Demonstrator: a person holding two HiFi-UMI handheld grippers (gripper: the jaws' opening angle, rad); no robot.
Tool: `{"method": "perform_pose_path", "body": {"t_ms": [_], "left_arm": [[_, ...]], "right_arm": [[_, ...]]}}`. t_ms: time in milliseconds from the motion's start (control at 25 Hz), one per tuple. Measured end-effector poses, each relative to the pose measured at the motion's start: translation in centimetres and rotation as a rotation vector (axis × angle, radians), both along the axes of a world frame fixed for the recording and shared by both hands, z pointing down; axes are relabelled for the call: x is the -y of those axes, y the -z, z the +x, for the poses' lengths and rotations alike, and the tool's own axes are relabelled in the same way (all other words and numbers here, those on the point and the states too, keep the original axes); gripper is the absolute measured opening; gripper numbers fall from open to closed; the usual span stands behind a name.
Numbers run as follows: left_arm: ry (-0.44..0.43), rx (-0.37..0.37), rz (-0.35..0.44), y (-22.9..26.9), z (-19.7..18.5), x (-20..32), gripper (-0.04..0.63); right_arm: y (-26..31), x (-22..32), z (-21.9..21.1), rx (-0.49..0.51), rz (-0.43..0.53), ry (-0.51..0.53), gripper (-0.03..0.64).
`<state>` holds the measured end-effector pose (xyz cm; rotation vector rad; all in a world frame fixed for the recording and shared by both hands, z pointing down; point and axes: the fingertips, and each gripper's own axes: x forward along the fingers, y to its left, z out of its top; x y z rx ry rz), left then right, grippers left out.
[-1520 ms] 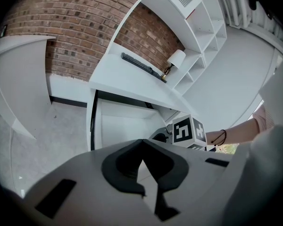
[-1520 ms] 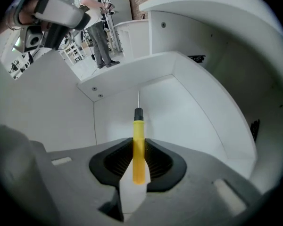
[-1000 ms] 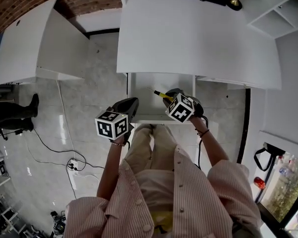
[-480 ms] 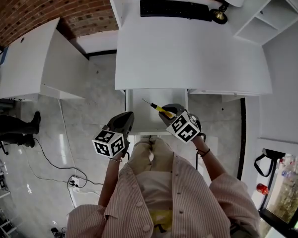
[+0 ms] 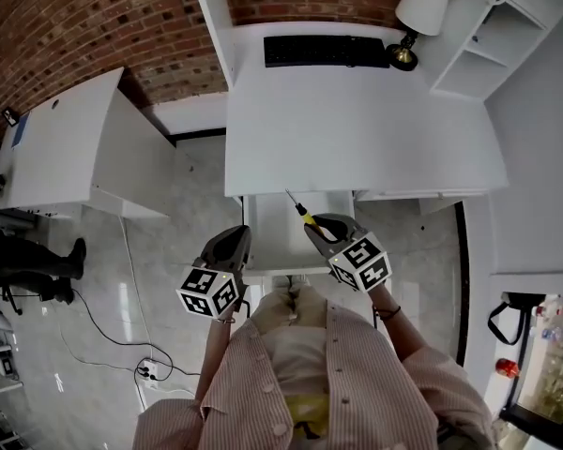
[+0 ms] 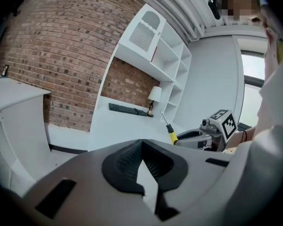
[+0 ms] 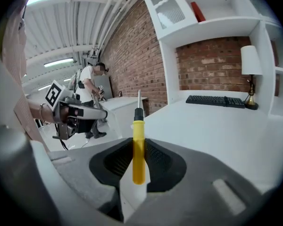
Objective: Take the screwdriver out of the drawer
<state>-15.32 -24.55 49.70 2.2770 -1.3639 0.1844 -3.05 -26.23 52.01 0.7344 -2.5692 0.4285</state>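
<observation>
The screwdriver (image 5: 302, 213) has a yellow handle and a thin metal shaft. My right gripper (image 5: 313, 229) is shut on the handle above the open white drawer (image 5: 270, 225), and the shaft points toward the desk edge. In the right gripper view the handle (image 7: 138, 150) stands upright between the black pads. My left gripper (image 5: 235, 237) hangs beside the drawer's left front corner, its pads (image 6: 132, 157) meeting at the tips with nothing between them. From the left gripper view the right gripper (image 6: 197, 136) and the screwdriver (image 6: 170, 134) show at the right.
The white desk (image 5: 357, 120) above the drawer bears a black keyboard (image 5: 324, 51) and a lamp (image 5: 418, 12). White shelves (image 5: 493, 36) stand at the back right. Another white desk (image 5: 66, 139) is at the left. A standing person (image 7: 92, 86) and floor cables (image 5: 141, 345) are nearby.
Both grippers have risen. The screwdriver came up out of the drawer in the right gripper and turned from slanting left to pointing more straight at the desk.
</observation>
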Motion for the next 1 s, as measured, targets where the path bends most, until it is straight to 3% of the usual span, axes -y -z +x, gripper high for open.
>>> {"method": "perform_pose_path", "body": {"t_ms": [320,720,1000], "left_arm": [[0.044,0.035,0.131,4.3,-1.0,0.7,-0.002],[0.107,0.073,0.260,9.0,-2.1,1.6,-0.002],[0.142,0.088,0.334,12.0,-2.7,2.2,-0.002]], "right_arm": [[5.5,2.1,1.9,0.198,0.055,-0.181,0.081],[11.2,4.0,6.0,0.354,0.159,-0.375,0.081],[14.6,4.5,8.1,0.422,0.228,-0.435,0.081]]}}
